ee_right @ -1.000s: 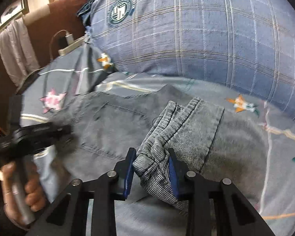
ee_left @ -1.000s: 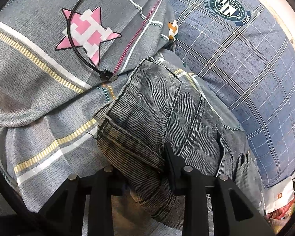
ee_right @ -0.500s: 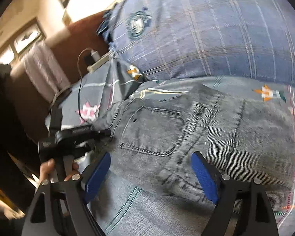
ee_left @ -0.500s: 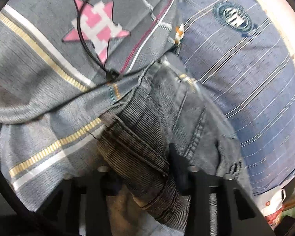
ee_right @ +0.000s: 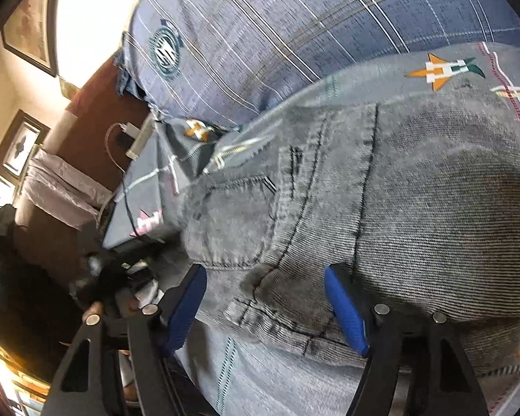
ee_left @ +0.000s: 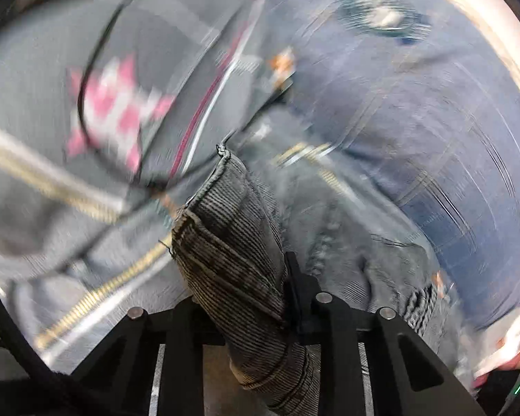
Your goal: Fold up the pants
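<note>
Pants: we see grey washed denim pants (ee_right: 381, 201) lying on the bed, back pocket and seams facing up, spread across the near part of the sheet.
Gathered fold: in the left wrist view, a thick bunch of the same denim (ee_left: 232, 249) stands up between the fingers.
Left gripper: our left gripper (ee_left: 242, 298) is clenched on that bunch, its jaws having just been closing further on the cloth.
Right gripper: our right gripper (ee_right: 270, 298) is released; its blue pads (ee_right: 346, 315) stand wide apart over the pants and press on nothing, though the jaws have just been narrowing a little.
Bed sheet: a grey bed sheet (ee_left: 45, 228) with stripes and a pink star lies beneath.
Quilt: a blue plaid quilt (ee_right: 294, 27) is heaped just behind the pants.
Cable: a thin black cable (ee_left: 86, 79) curls over the pink star.
</note>
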The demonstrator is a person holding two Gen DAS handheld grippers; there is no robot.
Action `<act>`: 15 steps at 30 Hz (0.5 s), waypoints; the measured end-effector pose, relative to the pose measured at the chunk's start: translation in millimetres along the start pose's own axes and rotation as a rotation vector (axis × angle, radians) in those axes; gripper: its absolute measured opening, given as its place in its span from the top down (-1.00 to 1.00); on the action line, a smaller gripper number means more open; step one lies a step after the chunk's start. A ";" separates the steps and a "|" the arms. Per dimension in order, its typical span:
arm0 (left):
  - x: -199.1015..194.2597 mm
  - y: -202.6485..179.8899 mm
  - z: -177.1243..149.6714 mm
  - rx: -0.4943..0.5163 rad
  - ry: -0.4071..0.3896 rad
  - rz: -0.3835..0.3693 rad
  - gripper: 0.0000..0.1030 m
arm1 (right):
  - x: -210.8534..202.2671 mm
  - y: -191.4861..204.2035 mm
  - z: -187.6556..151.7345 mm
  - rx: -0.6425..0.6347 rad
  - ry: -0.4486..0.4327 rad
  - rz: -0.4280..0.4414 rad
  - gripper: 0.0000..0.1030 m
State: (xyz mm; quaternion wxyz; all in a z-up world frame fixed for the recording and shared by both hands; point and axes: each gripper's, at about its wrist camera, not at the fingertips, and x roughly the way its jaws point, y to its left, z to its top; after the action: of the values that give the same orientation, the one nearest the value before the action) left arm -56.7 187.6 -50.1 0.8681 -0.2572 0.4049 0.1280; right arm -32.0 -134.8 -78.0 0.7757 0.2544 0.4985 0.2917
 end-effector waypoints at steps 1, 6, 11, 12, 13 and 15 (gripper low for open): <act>-9.7 -12.4 -2.1 0.048 -0.029 0.002 0.54 | 2.3 -0.9 0.8 0.005 0.016 -0.008 -0.41; -59.2 -81.0 -20.0 0.248 -0.130 -0.061 0.55 | -13.5 -12.7 4.4 0.074 0.014 0.068 -0.41; -90.5 -142.5 -53.5 0.456 -0.188 -0.145 0.55 | -76.0 -26.1 22.2 0.110 -0.097 0.196 -0.45; -92.6 -151.6 -59.3 0.485 -0.185 -0.157 0.55 | -87.0 -28.1 27.9 0.103 -0.113 0.198 -0.46; -93.2 -158.2 -63.3 0.501 -0.180 -0.165 0.56 | -100.4 -32.7 35.0 0.095 -0.134 0.209 -0.53; -90.7 -173.4 -72.9 0.540 -0.168 -0.176 0.56 | -111.9 -42.9 41.6 0.100 -0.157 0.214 -0.57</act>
State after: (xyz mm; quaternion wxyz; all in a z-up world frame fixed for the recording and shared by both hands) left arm -86.5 1.4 39.7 0.9433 -0.0395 0.3271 -0.0391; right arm -22.3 -248.2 -21.9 0.7629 0.3666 0.4204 0.3268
